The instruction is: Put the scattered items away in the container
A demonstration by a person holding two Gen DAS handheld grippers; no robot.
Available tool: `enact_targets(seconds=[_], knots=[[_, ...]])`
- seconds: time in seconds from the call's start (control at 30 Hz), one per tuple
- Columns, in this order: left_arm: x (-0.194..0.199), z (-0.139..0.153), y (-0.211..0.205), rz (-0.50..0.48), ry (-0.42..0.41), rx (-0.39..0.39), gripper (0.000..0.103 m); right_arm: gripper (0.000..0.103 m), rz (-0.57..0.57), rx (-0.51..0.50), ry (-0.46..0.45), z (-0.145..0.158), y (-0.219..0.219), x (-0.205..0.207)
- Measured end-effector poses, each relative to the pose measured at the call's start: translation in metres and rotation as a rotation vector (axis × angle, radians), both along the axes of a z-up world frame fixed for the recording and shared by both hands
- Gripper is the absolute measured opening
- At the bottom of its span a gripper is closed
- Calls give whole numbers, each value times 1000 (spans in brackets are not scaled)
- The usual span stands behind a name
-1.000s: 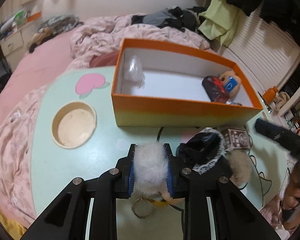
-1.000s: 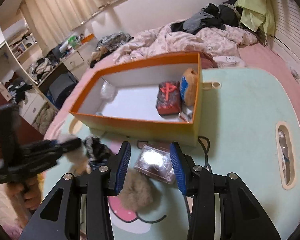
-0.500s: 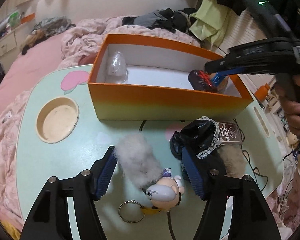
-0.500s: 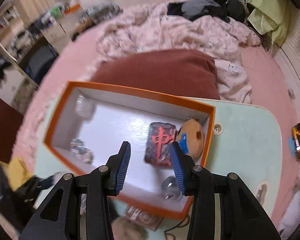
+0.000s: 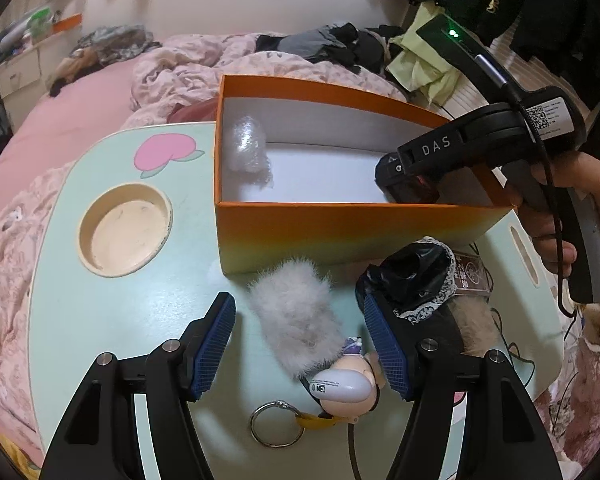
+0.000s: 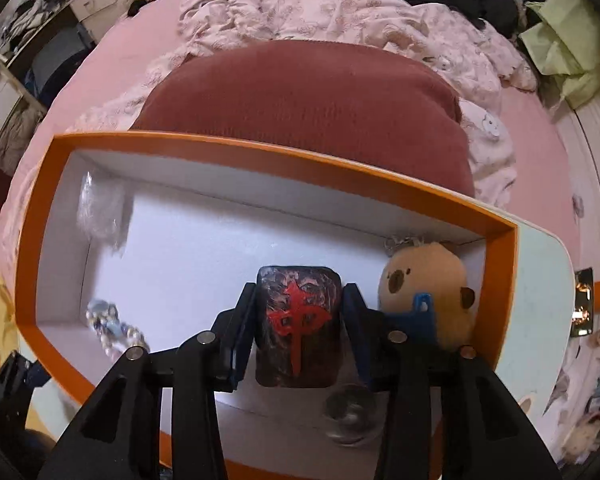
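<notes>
The left tool (image 5: 300,336) stands released, its ribbed blue pads wide apart on either side of a fluffy grey-white fur pom-pom (image 5: 296,316) lying on the smooth mint-green worktop (image 5: 100,320). The pom-pom touches neither pad. Joined to it are a small rubbery doll-head charm (image 5: 350,380) and a thin metal key ring (image 5: 277,424). Just to the right lies a crumpled black pouch with a white lace edge (image 5: 414,276), beside a tan fur puff (image 5: 474,320) and a clear, hard card case (image 5: 470,272).

The rectangular orange cardboard box (image 5: 340,228) sits at the worktop's far edge, its inside white and matte. In its left corner is a crinkly clear plastic wrap (image 5: 246,148).

The right tool (image 6: 300,320) reaches down into the box, held by a hand (image 5: 556,224). Its jaws flank a dark, glossy, rounded block with a red character (image 6: 298,320) and look pressed to its sides, so it appears gripped. Next to the block sits a soft tan plush animal (image 6: 428,280); a clear bead string (image 6: 112,328) and a glassy ball (image 6: 348,412) lie on the box floor.
</notes>
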State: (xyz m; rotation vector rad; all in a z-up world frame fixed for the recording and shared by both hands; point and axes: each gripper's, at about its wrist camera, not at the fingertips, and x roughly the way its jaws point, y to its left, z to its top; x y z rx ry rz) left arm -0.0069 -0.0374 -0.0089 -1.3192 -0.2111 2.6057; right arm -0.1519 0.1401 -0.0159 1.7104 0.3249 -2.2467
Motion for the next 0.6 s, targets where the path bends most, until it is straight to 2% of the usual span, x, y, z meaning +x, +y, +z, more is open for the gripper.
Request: enact_targets(seconds=[0.13,0.23,0.33,0.47,0.6], knots=[[2,4,-4,8,20,11,67,41,18,-31,53,10,2,10],[1,8,-9,18,26,37,67,41,17,-125,121,35,9,23],[1,14,-17,27,37,85,67,41,46,-239,165,66,16,53],[1,23,-24,51,66,105,67,41,125,-356,145,74,18,93],[1,28,-26,59,78,108,67,41,100,-456,114,69,34,116]])
